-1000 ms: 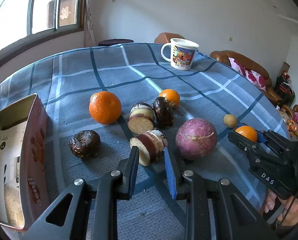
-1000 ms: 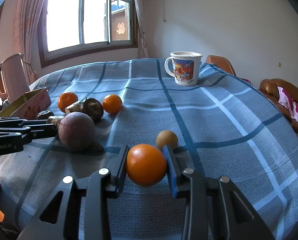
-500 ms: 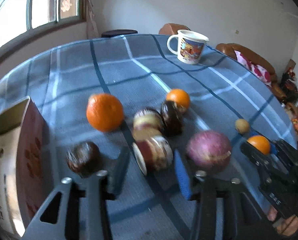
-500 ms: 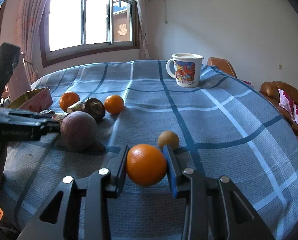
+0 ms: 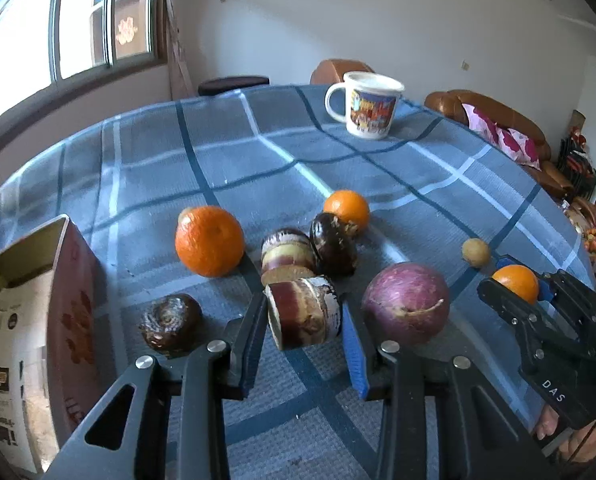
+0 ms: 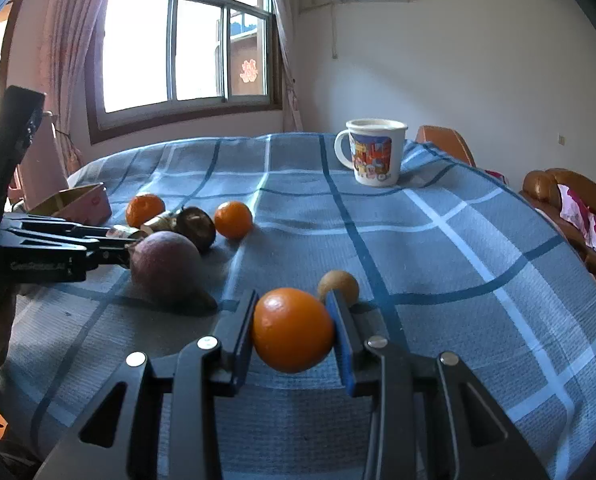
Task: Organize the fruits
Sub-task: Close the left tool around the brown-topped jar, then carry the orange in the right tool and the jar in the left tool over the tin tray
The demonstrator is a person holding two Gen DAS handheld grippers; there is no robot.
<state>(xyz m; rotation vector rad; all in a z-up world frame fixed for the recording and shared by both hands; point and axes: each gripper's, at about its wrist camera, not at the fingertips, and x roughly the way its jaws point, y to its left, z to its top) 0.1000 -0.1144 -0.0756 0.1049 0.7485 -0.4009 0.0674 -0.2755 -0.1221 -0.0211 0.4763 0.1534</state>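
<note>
A short striped purple-brown cane piece (image 5: 304,314) lies on the blue checked tablecloth (image 5: 258,160) between the fingers of my left gripper (image 5: 301,305). Its jaws are closing and the pads sit against both ends of the piece. My right gripper (image 6: 291,300) is shut on a small orange (image 6: 292,330) just above the cloth; it also shows at the right edge of the left wrist view, right gripper (image 5: 514,286). Loose nearby are a big orange (image 5: 209,240), a small orange (image 5: 347,208), a second cane piece (image 5: 288,252), a dark glossy fruit (image 5: 333,244) and a round purple fruit (image 5: 405,308).
An open cardboard box (image 5: 30,320) stands at the left edge. A dark wrinkled ball (image 5: 170,322) lies beside my left finger, a small tan fruit (image 5: 476,253) near the right gripper. A printed mug (image 5: 368,106) stands at the far side. Sofas lie beyond the table.
My left gripper widened, slid forward around the near cane piece and narrowed onto it. The right gripper kept still with its orange.
</note>
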